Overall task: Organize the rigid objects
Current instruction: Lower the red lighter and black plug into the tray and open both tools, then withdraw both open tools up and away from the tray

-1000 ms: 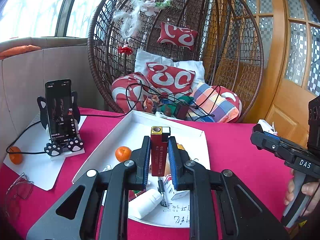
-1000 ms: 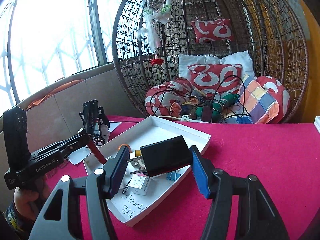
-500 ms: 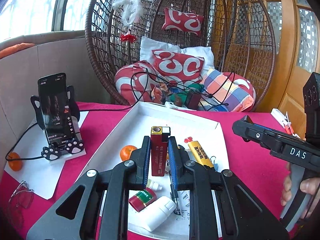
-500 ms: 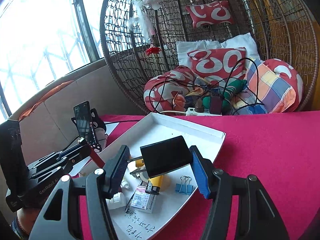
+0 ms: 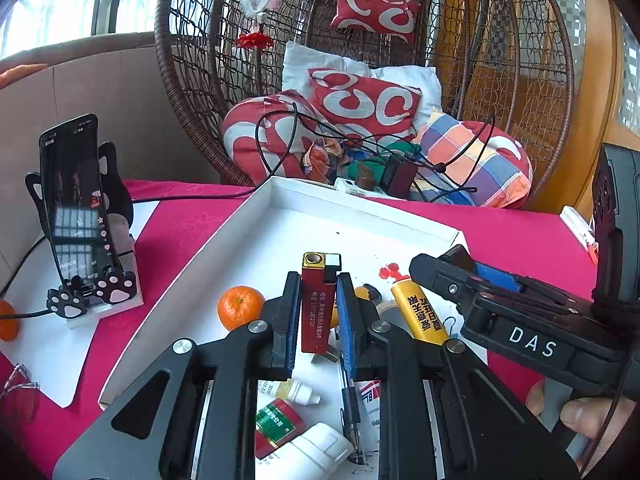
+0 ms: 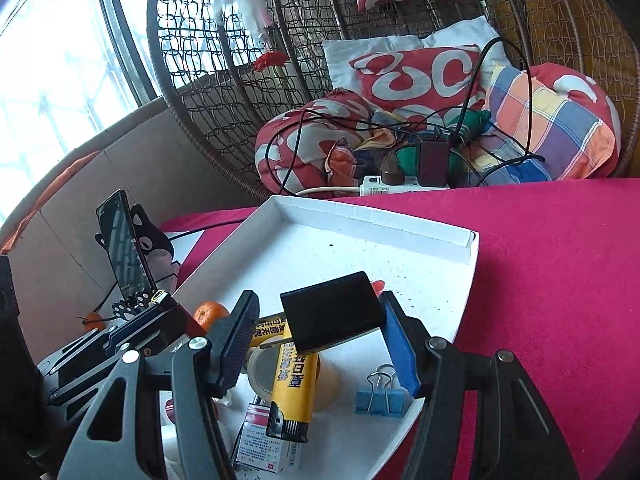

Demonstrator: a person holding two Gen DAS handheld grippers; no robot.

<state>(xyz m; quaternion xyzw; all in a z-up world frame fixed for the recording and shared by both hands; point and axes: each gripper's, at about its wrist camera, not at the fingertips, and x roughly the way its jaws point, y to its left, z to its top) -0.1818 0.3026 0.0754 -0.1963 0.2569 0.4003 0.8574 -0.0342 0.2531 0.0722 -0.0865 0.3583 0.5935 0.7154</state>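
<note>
Left gripper (image 5: 318,312) clamps red lighter (image 5: 318,304); right gripper (image 6: 320,340) grips black charger (image 6: 332,312) above white tray (image 6: 372,216).

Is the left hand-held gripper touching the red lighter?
Touching. The left wrist view shows the left hand-held gripper with both finger pads pressed flat against the red lighter, no gap on either side.
</note>
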